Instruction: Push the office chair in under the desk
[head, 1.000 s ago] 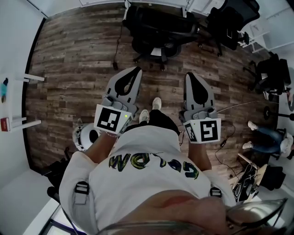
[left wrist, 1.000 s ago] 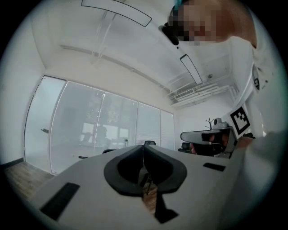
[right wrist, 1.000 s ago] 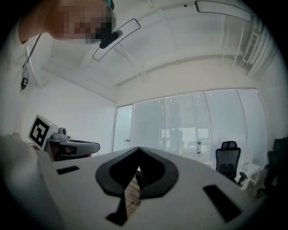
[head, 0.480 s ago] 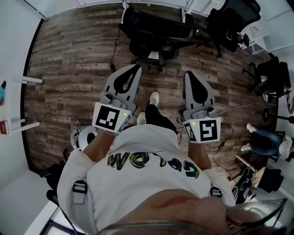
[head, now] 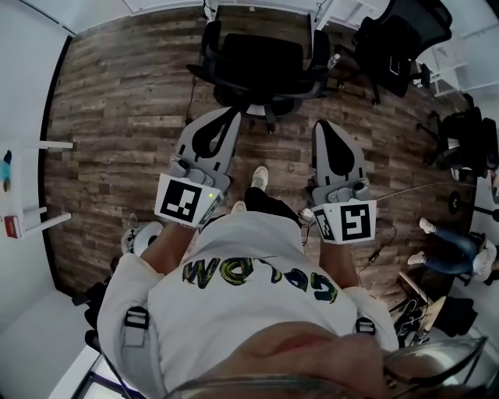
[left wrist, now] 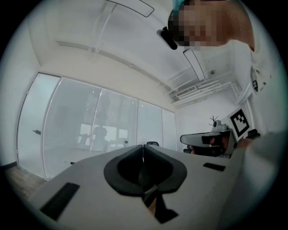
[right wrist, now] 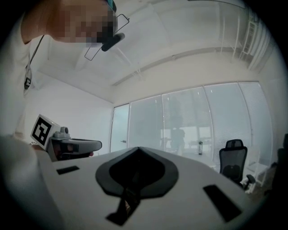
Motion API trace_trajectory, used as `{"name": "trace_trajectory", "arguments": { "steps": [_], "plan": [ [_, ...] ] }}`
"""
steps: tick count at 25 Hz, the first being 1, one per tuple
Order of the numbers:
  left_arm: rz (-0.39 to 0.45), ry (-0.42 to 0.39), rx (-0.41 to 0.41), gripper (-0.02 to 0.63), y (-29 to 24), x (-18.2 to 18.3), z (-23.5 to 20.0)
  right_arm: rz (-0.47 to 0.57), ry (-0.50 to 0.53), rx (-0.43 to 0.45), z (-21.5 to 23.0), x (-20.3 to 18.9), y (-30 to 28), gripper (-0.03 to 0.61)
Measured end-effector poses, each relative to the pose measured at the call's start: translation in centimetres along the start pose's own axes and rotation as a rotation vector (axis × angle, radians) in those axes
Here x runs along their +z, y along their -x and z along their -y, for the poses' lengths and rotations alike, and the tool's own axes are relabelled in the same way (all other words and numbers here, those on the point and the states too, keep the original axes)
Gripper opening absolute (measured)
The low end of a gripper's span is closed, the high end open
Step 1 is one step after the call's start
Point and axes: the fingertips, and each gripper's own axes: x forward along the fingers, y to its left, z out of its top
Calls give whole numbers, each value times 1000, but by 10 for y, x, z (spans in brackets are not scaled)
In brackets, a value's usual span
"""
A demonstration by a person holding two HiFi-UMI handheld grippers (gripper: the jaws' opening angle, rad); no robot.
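The black office chair (head: 261,66) stands on the wooden floor (head: 125,109) at 12 o'clock from the person's shoes (head: 261,178). Its back is near the white worktop (head: 257,4) at the top edge of the head view, and its seat and wheels are out on the floor. The person holds both grippers out toward the chair. The left gripper (head: 231,117) is at about 11 o'clock and its jaws are pressed together with nothing between them. The right gripper (head: 323,126) is at about 1 o'clock, and its jaws are pressed together on nothing too. Neither gripper touches the chair, but the left one is close to its wheels. More black chairs (head: 398,39) stand at 2 o'clock.
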Motion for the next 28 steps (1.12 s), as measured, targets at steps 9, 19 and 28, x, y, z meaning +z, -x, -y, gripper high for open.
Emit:
{"name": "trace_trajectory", "arguments": {
  "steps": [9, 19, 28],
  "plan": [
    [4, -46, 33, 36, -73, 1, -51, 12, 26, 33, 62, -1, -70, 11],
    [-95, -104, -8, 116, -79, -22, -166, -61, 199, 52, 96, -19, -124, 28],
    [-361, -219, -180, 189, -81, -97, -241, -305, 317, 163, 160, -116, -123, 88]
  ]
}}
